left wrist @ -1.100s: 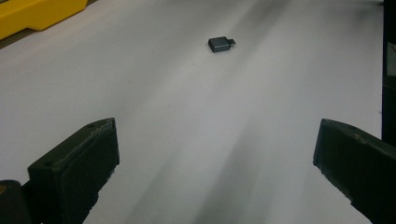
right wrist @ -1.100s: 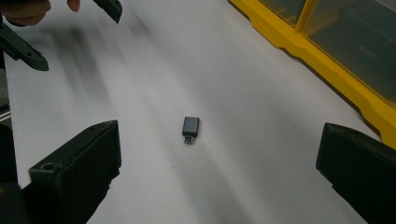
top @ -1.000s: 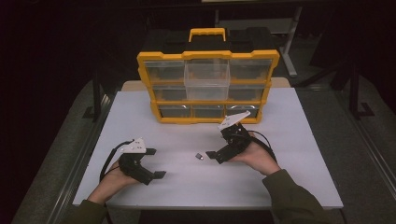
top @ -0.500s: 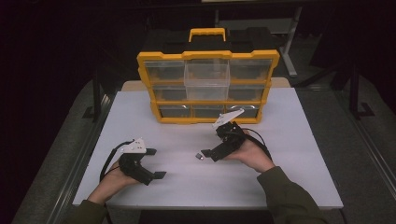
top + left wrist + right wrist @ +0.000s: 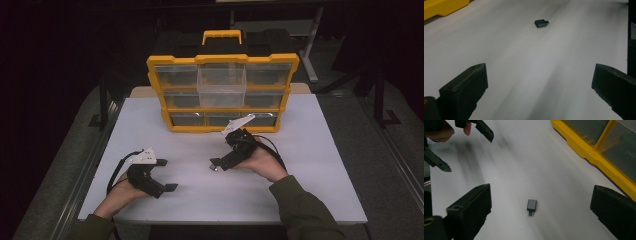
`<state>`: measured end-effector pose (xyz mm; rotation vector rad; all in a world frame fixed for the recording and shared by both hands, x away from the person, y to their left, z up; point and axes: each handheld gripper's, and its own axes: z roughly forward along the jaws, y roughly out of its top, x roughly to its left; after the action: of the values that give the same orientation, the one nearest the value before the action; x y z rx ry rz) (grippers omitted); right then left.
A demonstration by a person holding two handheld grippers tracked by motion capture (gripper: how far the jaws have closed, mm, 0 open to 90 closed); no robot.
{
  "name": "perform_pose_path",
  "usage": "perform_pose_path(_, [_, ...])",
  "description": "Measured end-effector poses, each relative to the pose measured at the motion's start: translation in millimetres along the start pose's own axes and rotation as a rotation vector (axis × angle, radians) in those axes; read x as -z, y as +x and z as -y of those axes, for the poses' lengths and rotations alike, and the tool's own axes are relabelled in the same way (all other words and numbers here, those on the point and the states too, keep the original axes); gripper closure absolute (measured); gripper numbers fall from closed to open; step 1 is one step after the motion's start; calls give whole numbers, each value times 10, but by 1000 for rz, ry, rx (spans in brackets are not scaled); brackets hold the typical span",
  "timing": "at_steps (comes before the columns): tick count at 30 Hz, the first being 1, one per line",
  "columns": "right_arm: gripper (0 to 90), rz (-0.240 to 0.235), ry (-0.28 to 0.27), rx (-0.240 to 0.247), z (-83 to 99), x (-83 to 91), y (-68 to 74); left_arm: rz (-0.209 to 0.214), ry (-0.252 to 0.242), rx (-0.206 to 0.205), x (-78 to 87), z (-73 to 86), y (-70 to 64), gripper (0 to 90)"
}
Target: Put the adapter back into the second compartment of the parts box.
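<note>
The right tool point(image 5: 537, 212) has slid over the adapter point(image 5: 531, 206) — spread wide, organizer point(image 5: 222, 92) just behind.

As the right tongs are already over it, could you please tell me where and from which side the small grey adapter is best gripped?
Grip the small grey adapter across the two long sides of its flat body, probably coming straight down from above. It lies flat on the white table with its metal plug toward the camera, and the right tongs stand open either side of it.

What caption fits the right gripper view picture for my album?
Open right gripper closing in on a small grey adapter lying on the white table, beside the yellow organizer.
</note>
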<state>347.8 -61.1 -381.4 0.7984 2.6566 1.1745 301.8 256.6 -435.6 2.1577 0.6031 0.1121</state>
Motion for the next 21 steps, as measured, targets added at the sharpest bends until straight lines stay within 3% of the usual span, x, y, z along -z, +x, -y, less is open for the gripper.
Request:
perform_pose_path(7, [124, -6, 2, -5, -63, -37, 12, 0, 0, 0, 1, 1, 0, 0])
perform_pose_path(21, [176, -23, 31, 1, -91, -133, 30, -1, -1, 0, 6, 9, -6, 0])
